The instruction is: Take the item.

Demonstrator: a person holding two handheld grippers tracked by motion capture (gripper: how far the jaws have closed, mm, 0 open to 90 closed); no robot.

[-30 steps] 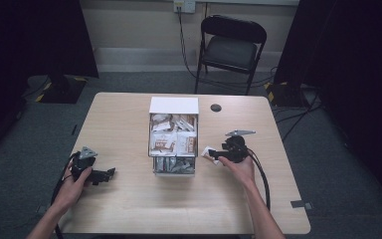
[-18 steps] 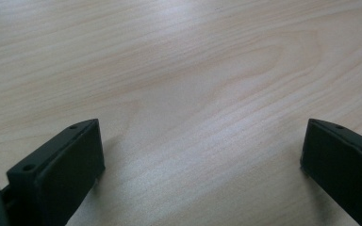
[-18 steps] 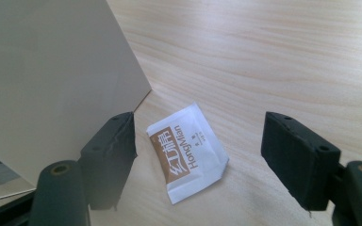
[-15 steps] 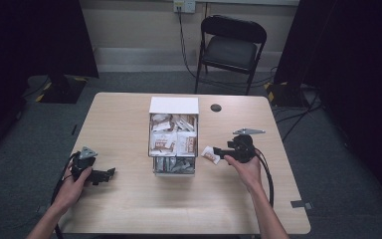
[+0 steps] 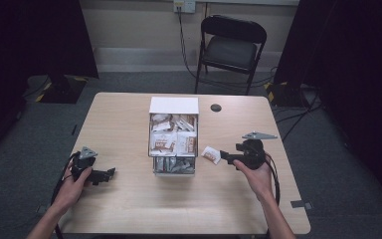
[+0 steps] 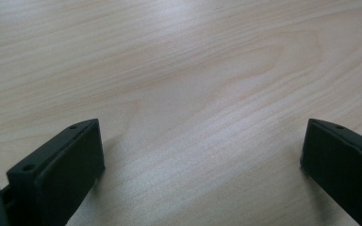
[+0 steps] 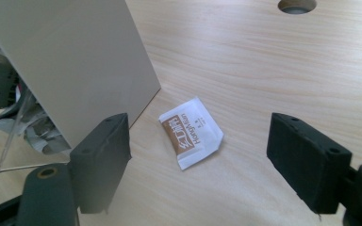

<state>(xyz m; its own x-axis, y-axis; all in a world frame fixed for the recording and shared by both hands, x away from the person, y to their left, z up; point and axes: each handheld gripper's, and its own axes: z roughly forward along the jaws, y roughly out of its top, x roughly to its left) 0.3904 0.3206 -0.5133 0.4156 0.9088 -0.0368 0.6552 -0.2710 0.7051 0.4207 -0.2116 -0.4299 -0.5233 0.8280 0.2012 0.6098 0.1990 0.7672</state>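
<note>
A small white sachet (image 7: 191,132) with a brown printed band lies flat on the bench (image 5: 129,209), just right of the clear box (image 5: 174,168) and apart from its wall. In the high view the sachet (image 5: 211,155) sits between the box's near right corner and the tips of the right hand-held gripper (image 5: 225,157). In the right gripper view the right hand-held gripper (image 7: 198,160) has its jaws spread wide, one on each side of the sachet, with neither pad touching it; the jaws have just been opening, and the sachet rests loose on the wood between them. The box's pale side wall (image 7: 75,61) rises just left of the sachet in that view, and through its clear near end some silvery packets (image 7: 37,132) can be seen.

The box stands at the middle of the bench, its white lid (image 5: 174,105) turned up at the far end, and it is packed with white and brown packets (image 5: 173,139). A round cable hole (image 5: 216,107) lies in the bench top to the far right of the box.

At the near left, well apart from the box, the left hand-held gripper (image 5: 110,173) rests low over the bench in the person's left hand (image 5: 74,181). In the left gripper view its jaws stand wide apart over bare wood (image 6: 193,94), with nothing between them.

Beyond the far edge of the bench a black folding chair (image 5: 231,50) stands on the grey floor (image 5: 129,82).
</note>
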